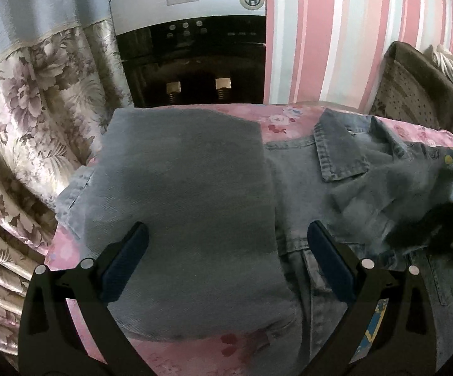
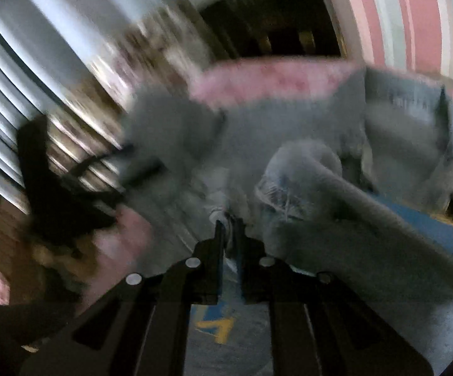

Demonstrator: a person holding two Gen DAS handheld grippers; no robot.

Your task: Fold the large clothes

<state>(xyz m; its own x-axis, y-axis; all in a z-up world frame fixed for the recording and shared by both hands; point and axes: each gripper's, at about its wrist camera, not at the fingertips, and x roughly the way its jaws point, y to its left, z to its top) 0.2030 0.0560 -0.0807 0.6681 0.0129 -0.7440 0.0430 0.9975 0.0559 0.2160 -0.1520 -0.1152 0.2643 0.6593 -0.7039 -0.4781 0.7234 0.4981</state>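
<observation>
A grey denim jacket (image 1: 195, 194) lies spread on a surface covered by a pink floral cloth (image 1: 276, 122). One panel is folded over flat on the left, and the collar (image 1: 339, 147) points toward the far right.

The left gripper (image 1: 226, 260) hangs just above the folded panel with its jaws spread wide. The denim lies under and between the two blue pads (image 1: 126, 263), which do not press on it; whether their tips touch the cloth cannot be told.

The right gripper (image 2: 229, 228) has its jaws pressed nearly together, with a thin fold of jacket fabric caught between them. This view is badly blurred, so the exact part of the jacket pinched cannot be told. A rolled sleeve (image 2: 301, 181) lies just right of the jaws, running off to the lower right.

Behind the surface stand a black and silver water dispenser (image 1: 192, 37), a floral curtain (image 1: 38, 100) on the left and a pink striped wall (image 1: 336, 31).
</observation>
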